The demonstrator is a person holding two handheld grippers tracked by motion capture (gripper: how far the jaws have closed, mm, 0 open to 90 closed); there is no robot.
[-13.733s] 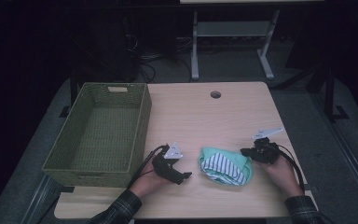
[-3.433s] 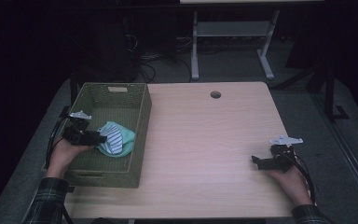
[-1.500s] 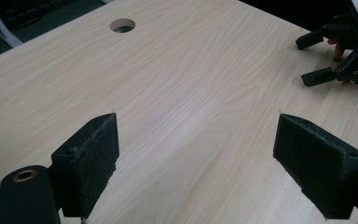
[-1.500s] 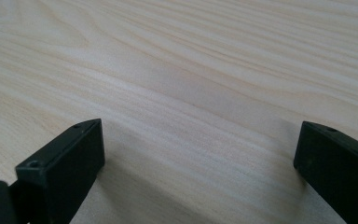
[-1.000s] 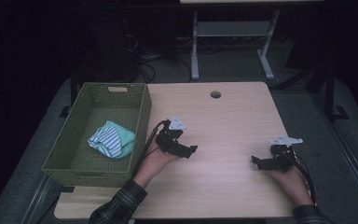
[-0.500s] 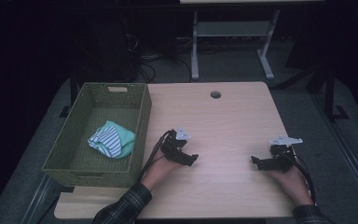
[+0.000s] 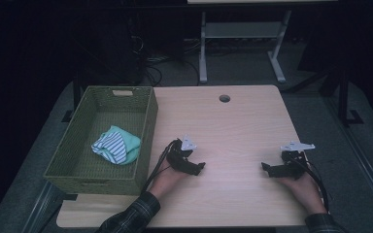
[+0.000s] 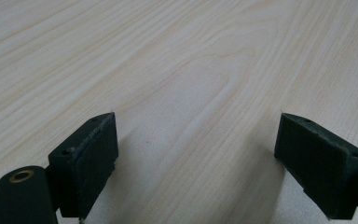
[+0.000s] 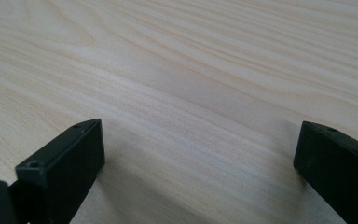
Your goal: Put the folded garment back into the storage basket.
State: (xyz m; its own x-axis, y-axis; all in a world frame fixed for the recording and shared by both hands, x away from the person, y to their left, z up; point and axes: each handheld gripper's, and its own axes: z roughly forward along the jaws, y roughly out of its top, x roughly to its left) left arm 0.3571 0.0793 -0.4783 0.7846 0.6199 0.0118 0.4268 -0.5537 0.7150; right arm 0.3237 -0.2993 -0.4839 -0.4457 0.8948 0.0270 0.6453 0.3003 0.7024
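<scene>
A folded cloth (image 7: pixel 115 145), teal with a striped part, lies inside the green woven basket (image 7: pixel 141 136) at the table's left. My left gripper (image 7: pixel 196 167) rests low on the wooden table (image 7: pixel 233 126) just right of the basket, open with nothing between its jaws. In the left gripper view its gripper (image 8: pixel 198 154) has jaws wide apart over bare wood. My right gripper (image 7: pixel 267 168) sits near the table's front right, open and empty. The right gripper view shows the same: the gripper (image 9: pixel 198 158) holds its jaws far apart above plain tabletop.
A round cable hole (image 7: pixel 224 98) sits near the table's far edge. Behind the table stands a grey metal frame (image 7: pixel 238 39) on dark floor. A cable (image 7: pixel 158 167) trails from the left gripper along the basket's right wall.
The left gripper left the cloth in the basket and has come back right and toward the front edge of the table. The right gripper has stayed in place.
</scene>
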